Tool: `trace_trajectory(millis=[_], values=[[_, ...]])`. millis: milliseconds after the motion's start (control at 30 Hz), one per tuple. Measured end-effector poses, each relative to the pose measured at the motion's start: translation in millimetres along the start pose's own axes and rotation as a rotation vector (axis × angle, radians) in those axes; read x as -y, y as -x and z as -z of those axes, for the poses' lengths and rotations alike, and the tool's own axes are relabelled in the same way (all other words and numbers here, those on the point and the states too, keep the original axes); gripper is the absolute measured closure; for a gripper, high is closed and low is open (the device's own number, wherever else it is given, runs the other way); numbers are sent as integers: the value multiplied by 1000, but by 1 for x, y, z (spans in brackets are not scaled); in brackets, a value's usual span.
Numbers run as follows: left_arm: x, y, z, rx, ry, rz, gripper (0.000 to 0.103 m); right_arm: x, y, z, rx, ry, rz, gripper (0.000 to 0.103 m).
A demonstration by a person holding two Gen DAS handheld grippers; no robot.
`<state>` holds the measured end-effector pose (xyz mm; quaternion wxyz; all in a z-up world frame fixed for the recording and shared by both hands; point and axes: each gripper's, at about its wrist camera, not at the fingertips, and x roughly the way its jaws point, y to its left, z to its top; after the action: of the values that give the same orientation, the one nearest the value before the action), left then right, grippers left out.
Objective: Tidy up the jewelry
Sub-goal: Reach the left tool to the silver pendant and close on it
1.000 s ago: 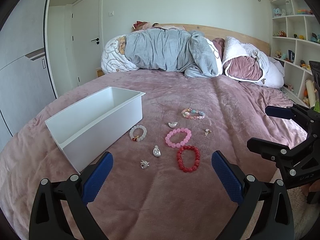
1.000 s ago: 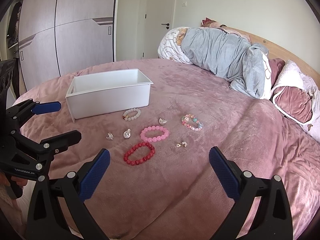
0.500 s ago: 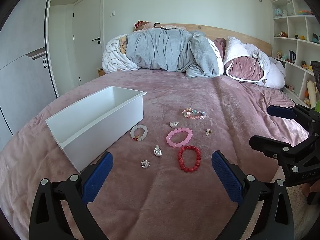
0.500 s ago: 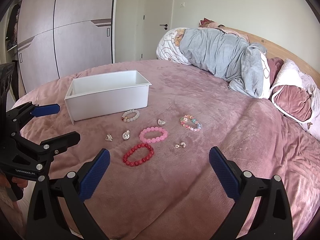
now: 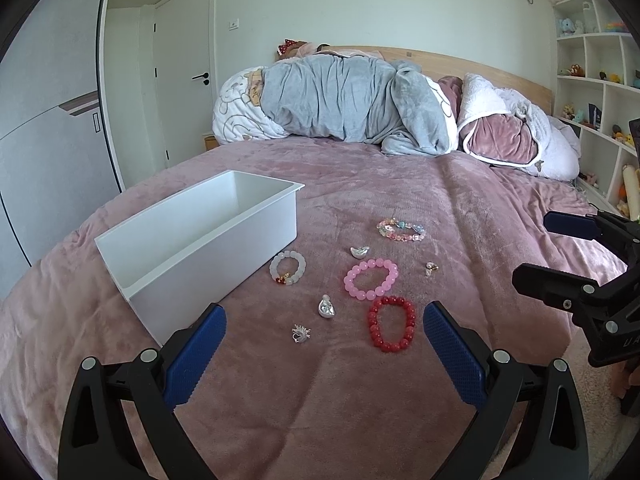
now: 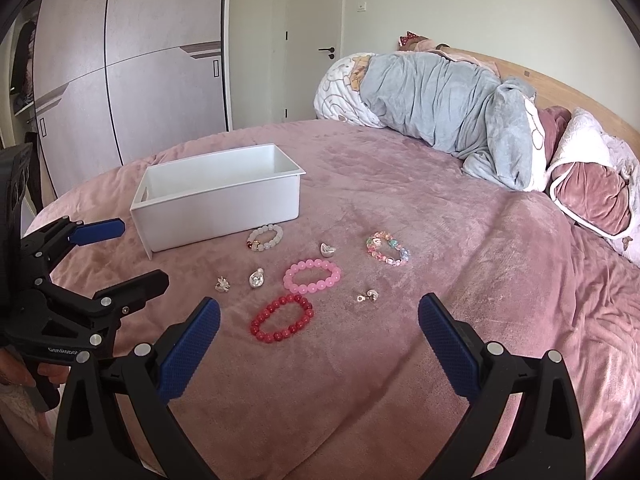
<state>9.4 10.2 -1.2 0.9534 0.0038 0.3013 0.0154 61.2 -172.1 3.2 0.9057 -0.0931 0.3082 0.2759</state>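
An empty white box [image 5: 224,248] [image 6: 224,200] stands on the pink bedspread. Beside it lie a red bead bracelet [image 5: 391,323] [image 6: 282,319], a pink one [image 5: 371,278] [image 6: 312,276], a white one [image 5: 287,268] [image 6: 265,237], a multicolour one [image 5: 401,230] [image 6: 387,249] and several small silver and gold charms [image 5: 327,307] [image 6: 256,279]. My left gripper [image 5: 322,344] is open and empty, held above the bed just short of the jewelry. My right gripper [image 6: 318,340] is open and empty, likewise short of the red bracelet.
A rolled grey duvet [image 5: 352,100] and pillows [image 5: 504,140] lie at the headboard. Wardrobe doors [image 6: 120,80] stand to the left, toy shelves [image 5: 592,80] to the right. Each gripper shows in the other's view, the right [image 5: 580,280] and the left [image 6: 80,280].
Both grippers have drifted slightly back and up; the jewelry sits a little lower and farther in view. Nothing has been touched.
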Motion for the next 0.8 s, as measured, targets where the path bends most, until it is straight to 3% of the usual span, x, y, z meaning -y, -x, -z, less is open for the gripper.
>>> trace_trajectory(millis=[233, 433, 800], values=[[-2, -21, -2, -16, -16, -8, 3, 13, -17, -17, -7, -39, -48, 5], [-12, -54, 4, -66, 5, 4, 3, 20, -52, -35, -58, -24, -34, 6], [-27, -122, 28, -168, 13, -9, 4, 41, -130, -19, -244, -80, 16, 36]])
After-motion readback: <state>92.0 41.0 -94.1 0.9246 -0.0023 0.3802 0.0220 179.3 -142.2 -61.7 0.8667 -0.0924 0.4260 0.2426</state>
